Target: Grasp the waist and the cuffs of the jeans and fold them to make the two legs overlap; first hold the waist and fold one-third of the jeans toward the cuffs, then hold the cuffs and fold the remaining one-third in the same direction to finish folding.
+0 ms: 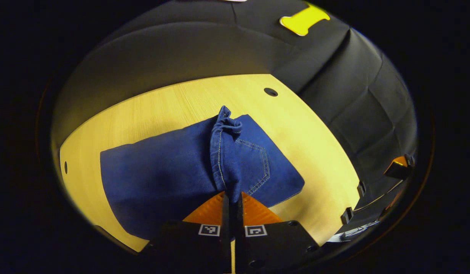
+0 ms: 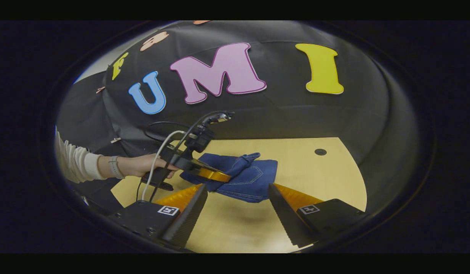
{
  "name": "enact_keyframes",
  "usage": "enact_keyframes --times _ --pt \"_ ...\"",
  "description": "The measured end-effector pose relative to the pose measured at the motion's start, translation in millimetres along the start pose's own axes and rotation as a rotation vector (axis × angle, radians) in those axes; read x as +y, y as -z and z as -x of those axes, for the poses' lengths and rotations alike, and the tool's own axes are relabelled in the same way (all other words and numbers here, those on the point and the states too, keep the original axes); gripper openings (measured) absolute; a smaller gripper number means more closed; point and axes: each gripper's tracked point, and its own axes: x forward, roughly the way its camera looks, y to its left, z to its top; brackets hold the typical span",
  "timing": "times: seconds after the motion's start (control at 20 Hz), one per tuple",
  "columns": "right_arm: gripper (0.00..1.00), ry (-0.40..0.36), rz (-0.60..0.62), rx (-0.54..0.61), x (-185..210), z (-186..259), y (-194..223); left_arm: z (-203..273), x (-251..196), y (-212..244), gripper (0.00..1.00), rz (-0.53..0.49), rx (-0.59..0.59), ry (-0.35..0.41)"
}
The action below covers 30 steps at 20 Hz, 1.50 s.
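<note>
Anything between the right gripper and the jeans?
No. In the right gripper view, bare wooden table separates the open right gripper from the jeans.

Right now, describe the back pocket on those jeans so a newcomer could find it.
On the wooden table lie folded blue jeans. The left claw pinches a raised denim ridge; just right of it sits the back pocket, the only panel outlined in pale stitching.

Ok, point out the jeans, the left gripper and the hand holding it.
jeans point(image 1: 159, 171): left gripper view, flat folded leg panel.
left gripper point(image 1: 232, 198): left gripper view, between its fingertips, pinching the bunched denim.
hand point(image 2: 143, 165): right gripper view, back of the hand.
</note>
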Motion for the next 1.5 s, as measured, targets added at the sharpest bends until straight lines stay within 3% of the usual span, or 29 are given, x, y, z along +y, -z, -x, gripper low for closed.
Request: enact_keyframes --times 0.1,0.15,0.4,0.45,0.5,0.6,0.8,0.85,0.9,0.95,1.0,1.2,1.35,1.5 --pt "0.98 -0.015 0.034 -0.017 -4.7 -4.3 -3.5 -8.6 -2.4 -1.0 0.19 0.002 0.008 -0.005" --pt "1.00 -0.021 0.057 -0.027 -8.2 -6.3 -4.9 -11.6 -5.6 0.1 0.20 0.010 -0.002 0.000" --pt "0.98 -0.055 0.098 -0.037 -17.2 -15.5 -13.7 -10.4 -30.0 -5.0 0.83 0.097 -0.107 0.026" --pt "0.98 -0.056 0.098 -0.049 -18.1 -13.5 -18.8 -1.5 -34.8 -9.7 0.80 0.113 -0.139 0.031" --pt "0.98 -0.051 0.098 -0.057 -18.1 -10.5 -21.9 9.8 -35.8 -14.4 0.89 0.122 -0.178 0.023" --pt "0.98 -0.033 0.105 -0.089 -18.2 3.6 -31.2 38.3 -36.4 -23.2 0.94 0.118 -0.272 -0.005" --pt "0.98 0.042 0.120 -0.170 -10.3 41.1 -46.7 122.5 -50.0 -15.7 0.95 0.076 -0.446 -0.068" --pt "0.97 0.066 0.121 -0.183 -7.4 51.5 -49.9 145.8 -57.1 -8.6 0.88 0.065 -0.488 -0.086" --pt "0.98 0.085 0.118 -0.202 -2.2 63.2 -54.5 169.0 -64.3 1.3 0.95 0.056 -0.526 -0.109" --pt "0.98 0.101 0.110 -0.222 6.1 77.1 -60.6 192.7 -70.1 12.0 0.88 0.051 -0.563 -0.135" --pt "0.98 0.108 0.105 -0.245 15.4 89.8 -64.5 217.4 -77.6 24.8 0.95 0.047 -0.603 -0.162" --pt "0.98 0.160 0.138 -0.332 40.9 140.6 -74.9 319.6 -111.8 79.9 0.96 0.060 -0.736 -0.278" --pt "0.98 0.180 0.154 -0.381 63.7 174.0 -79.3 375.3 -127.3 115.6 0.96 0.092 -0.825 -0.335" --pt "0.97 0.151 0.154 -0.417 89.3 183.7 -80.2 411.4 -132.6 147.4 0.96 0.115 -0.900 -0.390"
